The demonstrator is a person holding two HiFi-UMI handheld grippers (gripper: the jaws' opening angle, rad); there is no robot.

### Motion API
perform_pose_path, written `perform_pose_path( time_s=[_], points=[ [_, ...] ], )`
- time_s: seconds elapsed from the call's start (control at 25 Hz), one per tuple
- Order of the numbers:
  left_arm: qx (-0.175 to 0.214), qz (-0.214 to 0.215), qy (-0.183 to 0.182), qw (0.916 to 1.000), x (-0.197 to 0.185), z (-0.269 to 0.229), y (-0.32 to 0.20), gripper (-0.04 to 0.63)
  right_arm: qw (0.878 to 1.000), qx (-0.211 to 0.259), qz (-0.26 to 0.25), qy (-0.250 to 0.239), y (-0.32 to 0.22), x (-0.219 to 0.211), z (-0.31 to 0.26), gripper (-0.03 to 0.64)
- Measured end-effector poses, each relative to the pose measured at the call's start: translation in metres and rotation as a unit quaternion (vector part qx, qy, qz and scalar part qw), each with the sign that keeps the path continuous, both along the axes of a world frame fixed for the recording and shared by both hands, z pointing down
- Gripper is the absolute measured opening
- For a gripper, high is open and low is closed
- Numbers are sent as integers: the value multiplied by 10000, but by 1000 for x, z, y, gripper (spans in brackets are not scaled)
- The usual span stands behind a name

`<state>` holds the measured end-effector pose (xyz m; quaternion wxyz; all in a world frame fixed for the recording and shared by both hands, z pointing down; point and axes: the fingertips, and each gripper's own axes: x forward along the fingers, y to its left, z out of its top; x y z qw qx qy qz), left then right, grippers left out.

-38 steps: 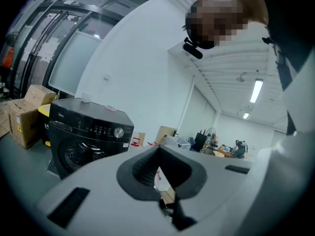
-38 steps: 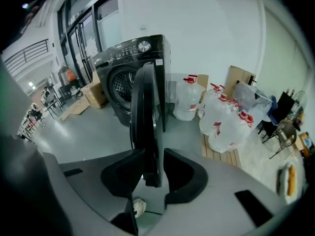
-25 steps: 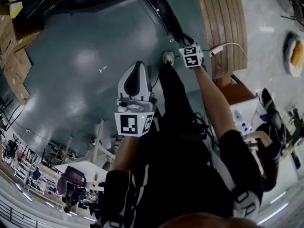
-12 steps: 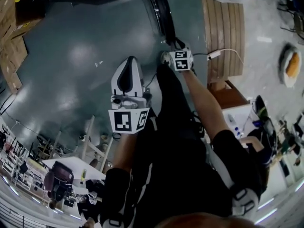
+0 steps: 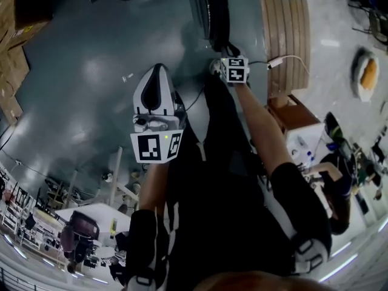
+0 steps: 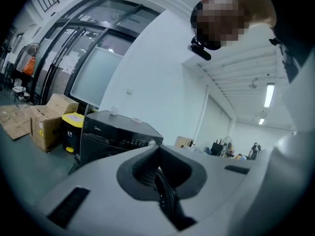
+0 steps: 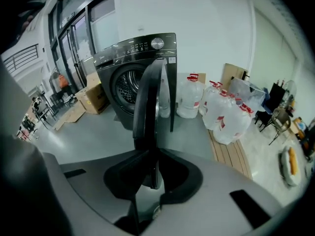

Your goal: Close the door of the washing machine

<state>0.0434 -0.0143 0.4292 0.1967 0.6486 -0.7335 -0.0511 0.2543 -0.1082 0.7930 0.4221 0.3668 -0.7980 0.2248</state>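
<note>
The black washing machine (image 7: 128,77) stands with its round door (image 7: 150,102) swung open, edge-on to the right gripper view. My right gripper (image 7: 155,173) is shut on the door's outer edge, with the rim running up between its pads. From the head view the door (image 5: 212,11) is a dark curved bar at the top, and the right gripper (image 5: 225,56) sits at its near end. My left gripper (image 5: 157,68) hangs free over the grey floor to the left of the door, its tips together, holding nothing. The left gripper view shows the machine (image 6: 110,136) ahead on the left.
Several large water jugs (image 7: 221,112) rest on a wooden pallet (image 5: 285,35) right of the machine. Cardboard boxes (image 6: 47,124) and a yellow bin (image 6: 73,129) stand to its left. A white cable (image 5: 285,59) lies across the pallet. My legs fill the lower head view.
Both grippers have shifted left and slightly up in the head view. The right one keeps its grip on the door edge and the door has come round with it.
</note>
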Motion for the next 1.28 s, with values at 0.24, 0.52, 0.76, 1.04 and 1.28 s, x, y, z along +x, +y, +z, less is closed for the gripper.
perform_pose_path(
  time_s=[0.24,0.52,0.76,1.04,1.28],
  points=[
    [90,65,44,9999,-35,1,22,5,9999,73,122,29,15,-26,10,57],
    [168,37,18,9999,-84,-2,49,5,9985,47,525,-113,35,-71,12,58],
    [286,-44,46,9996,-132,-2,68,5,9977,52,676,-81,46,-111,17,61],
    [317,56,100,9994,-182,-2,93,5,9946,-72,1027,-111,54,-149,22,66],
    [275,84,95,9995,-212,5,94,5,9921,-25,1244,-187,55,-185,18,70]
  ],
)
